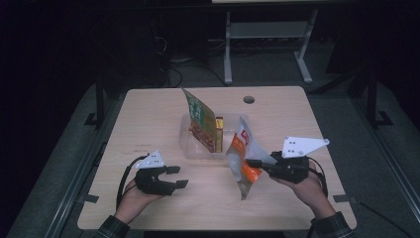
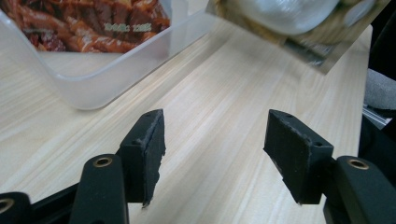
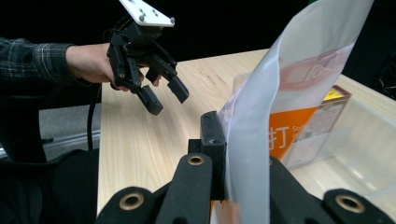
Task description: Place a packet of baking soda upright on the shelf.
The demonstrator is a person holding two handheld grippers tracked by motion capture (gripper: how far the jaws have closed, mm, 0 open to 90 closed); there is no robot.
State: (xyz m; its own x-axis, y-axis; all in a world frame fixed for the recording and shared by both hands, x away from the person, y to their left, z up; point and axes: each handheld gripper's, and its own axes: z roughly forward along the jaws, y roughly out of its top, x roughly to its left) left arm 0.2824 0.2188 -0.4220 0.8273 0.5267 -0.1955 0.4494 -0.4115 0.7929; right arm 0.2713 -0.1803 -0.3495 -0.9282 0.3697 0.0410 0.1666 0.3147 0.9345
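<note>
A clear plastic bin (image 1: 194, 149) stands at the table's middle, holding an upright green-and-red snack packet (image 1: 201, 122) and a small yellow-topped box (image 1: 219, 130). My right gripper (image 1: 253, 163) is shut on the edge of an orange-and-white pouch (image 1: 239, 157), which it holds upright just right of the bin. In the right gripper view the jaws (image 3: 224, 144) pinch the pouch (image 3: 280, 88), with the bin (image 3: 359, 140) behind. My left gripper (image 1: 177, 177) hovers open and empty left of the pouch. In the left gripper view (image 2: 215, 140) nothing lies between the jaws; the bin (image 2: 93, 86) and the pouch (image 2: 299, 28) sit ahead.
A round cable hole (image 1: 249, 99) marks the table's far side. Beyond the table stands a white metal frame (image 1: 267, 34) on a dark floor. Bare wood (image 1: 148, 124) lies left of the bin. A plaid sleeve (image 3: 32, 58) carries the left gripper (image 3: 164, 95).
</note>
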